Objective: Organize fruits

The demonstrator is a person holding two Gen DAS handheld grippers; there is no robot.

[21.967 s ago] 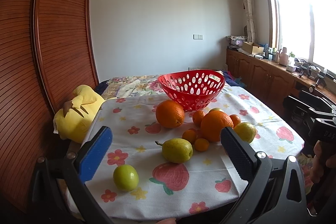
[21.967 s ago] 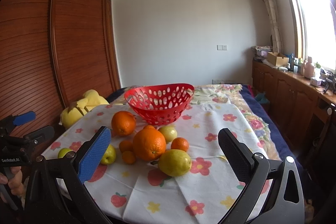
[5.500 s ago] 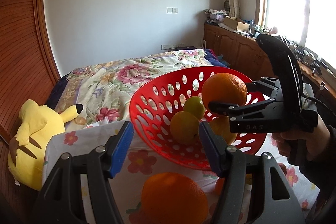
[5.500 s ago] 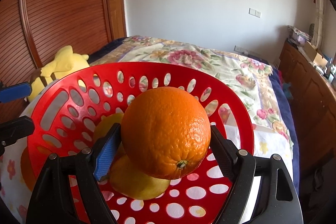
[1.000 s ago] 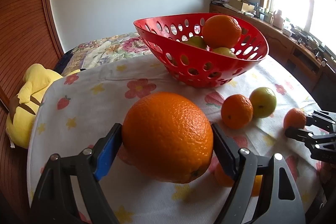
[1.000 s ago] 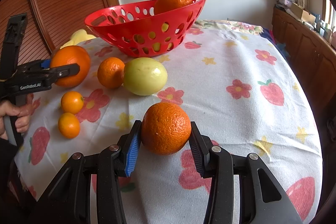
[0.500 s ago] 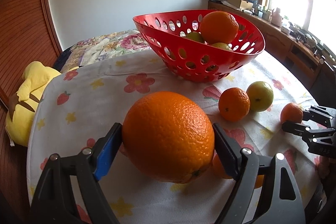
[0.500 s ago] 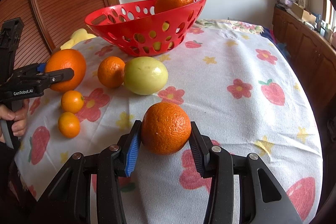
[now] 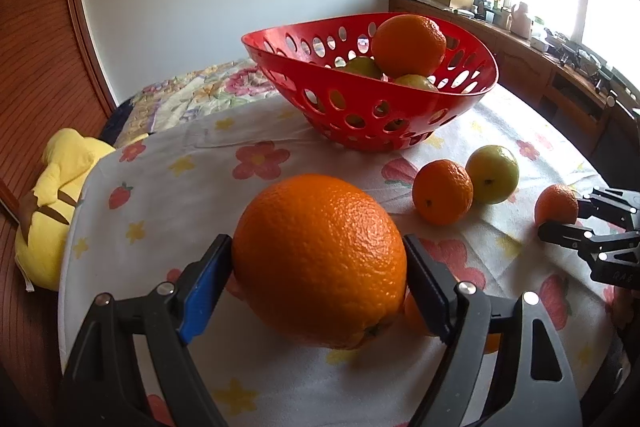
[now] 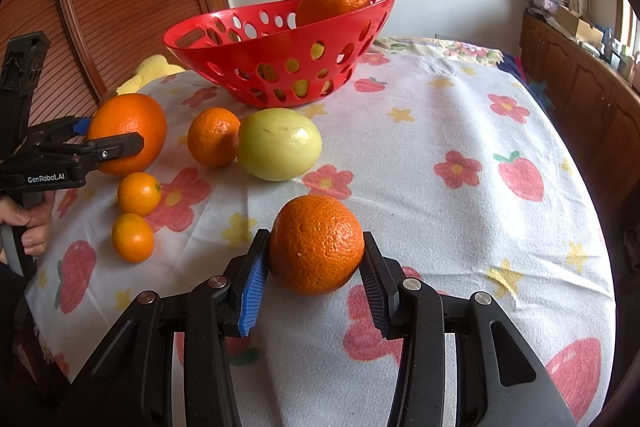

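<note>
The perforated red plastic basket (image 10: 280, 39) has a smooth, slightly glossy wall, and the large orange (image 9: 320, 259) shows a pitted, faintly shiny peel. The white floral tablecloth (image 10: 440, 131) looks like matt, nubby woven cloth. The pale yellow-green fruit (image 10: 280, 149) has smooth, softly gleaming skin.

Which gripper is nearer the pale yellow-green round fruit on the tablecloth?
Left. The left gripper, closing on a large orange, sits beyond the neighbouring tangerine; the right gripper is somewhat farther from the pale fruit.
</note>
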